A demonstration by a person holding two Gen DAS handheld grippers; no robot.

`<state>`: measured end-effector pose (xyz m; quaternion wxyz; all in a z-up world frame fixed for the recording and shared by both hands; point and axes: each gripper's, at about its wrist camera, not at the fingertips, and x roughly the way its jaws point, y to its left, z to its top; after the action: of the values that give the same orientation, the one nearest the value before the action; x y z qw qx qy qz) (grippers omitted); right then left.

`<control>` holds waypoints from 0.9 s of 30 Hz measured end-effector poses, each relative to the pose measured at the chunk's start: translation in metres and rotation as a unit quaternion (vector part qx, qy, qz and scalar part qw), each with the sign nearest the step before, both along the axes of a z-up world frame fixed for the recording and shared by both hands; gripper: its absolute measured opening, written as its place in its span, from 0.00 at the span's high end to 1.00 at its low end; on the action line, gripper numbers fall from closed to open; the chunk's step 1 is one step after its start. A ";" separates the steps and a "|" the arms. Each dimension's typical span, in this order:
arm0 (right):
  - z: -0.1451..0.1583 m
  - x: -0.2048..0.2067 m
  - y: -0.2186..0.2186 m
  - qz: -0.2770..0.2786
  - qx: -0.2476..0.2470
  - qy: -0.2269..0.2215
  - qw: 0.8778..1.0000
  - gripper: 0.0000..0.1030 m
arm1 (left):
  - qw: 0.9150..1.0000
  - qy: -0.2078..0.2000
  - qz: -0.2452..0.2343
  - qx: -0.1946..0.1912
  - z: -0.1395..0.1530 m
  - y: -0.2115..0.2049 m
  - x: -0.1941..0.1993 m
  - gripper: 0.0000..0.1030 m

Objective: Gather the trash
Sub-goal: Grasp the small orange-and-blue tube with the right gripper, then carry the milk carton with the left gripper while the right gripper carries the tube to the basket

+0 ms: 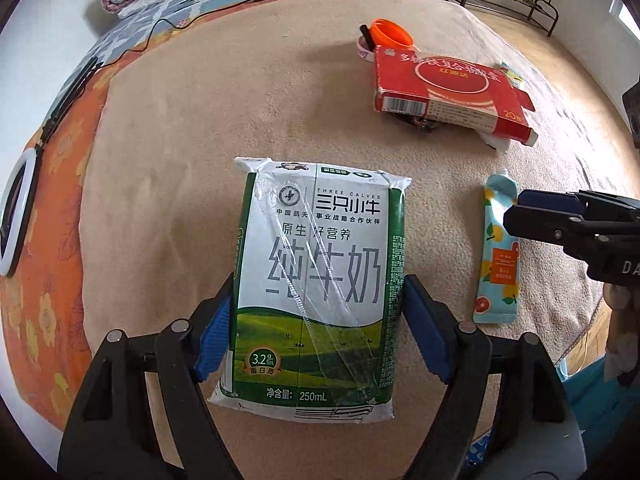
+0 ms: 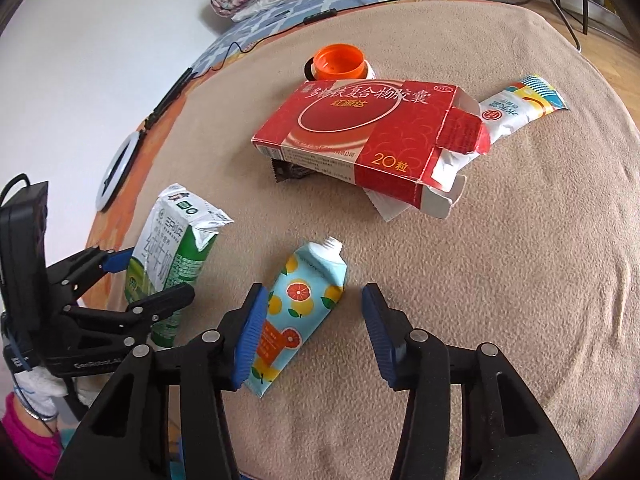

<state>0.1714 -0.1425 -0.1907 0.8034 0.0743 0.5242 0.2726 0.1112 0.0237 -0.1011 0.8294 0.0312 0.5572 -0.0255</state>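
Milk carton, tube, red box

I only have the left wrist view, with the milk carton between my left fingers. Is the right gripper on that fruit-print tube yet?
Observer: Not yet. The right gripper is open astride the fruit-print tube; one pad is at its edge, the other is clear of it.
Operator: Is anything hidden behind the red box?
Observer: Yes, a white tube pokes out past its open end flap.
Operator: And the milk carton top?
Observer: One top corner is torn open.
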 end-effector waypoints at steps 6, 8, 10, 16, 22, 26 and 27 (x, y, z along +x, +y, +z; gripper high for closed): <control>-0.002 -0.004 0.029 0.001 -0.047 -0.044 0.998 0.67 | 1.000 -0.006 0.021 -0.011 0.004 0.020 -0.008 0.23; -0.002 -0.009 0.040 0.007 -0.077 -0.069 0.995 0.78 | 0.999 -0.009 0.026 -0.016 0.006 0.024 -0.012 0.23; -0.002 -0.012 0.046 0.014 -0.082 -0.077 0.994 0.89 | 0.999 -0.011 0.028 -0.019 0.007 0.028 -0.013 0.23; -0.003 -0.017 0.049 0.025 -0.081 -0.081 0.993 0.95 | 0.999 -0.016 0.028 -0.024 0.008 0.030 -0.018 0.23; 0.006 -0.029 0.034 0.028 -0.072 -0.083 0.994 0.95 | 0.998 -0.027 0.034 -0.042 0.018 0.033 -0.027 0.23; 0.018 -0.037 0.035 0.037 -0.074 -0.104 0.991 0.95 | 0.998 -0.032 0.035 -0.050 0.025 0.031 -0.038 0.23; 0.020 -0.039 0.034 0.039 -0.074 -0.109 0.990 0.95 | 0.998 -0.033 0.034 -0.051 0.026 0.029 -0.041 0.23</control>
<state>0.1321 -0.1081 -0.1703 0.8476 -0.0365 0.4549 0.2707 0.0700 0.0529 -0.0748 0.8482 -0.0294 0.5283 -0.0246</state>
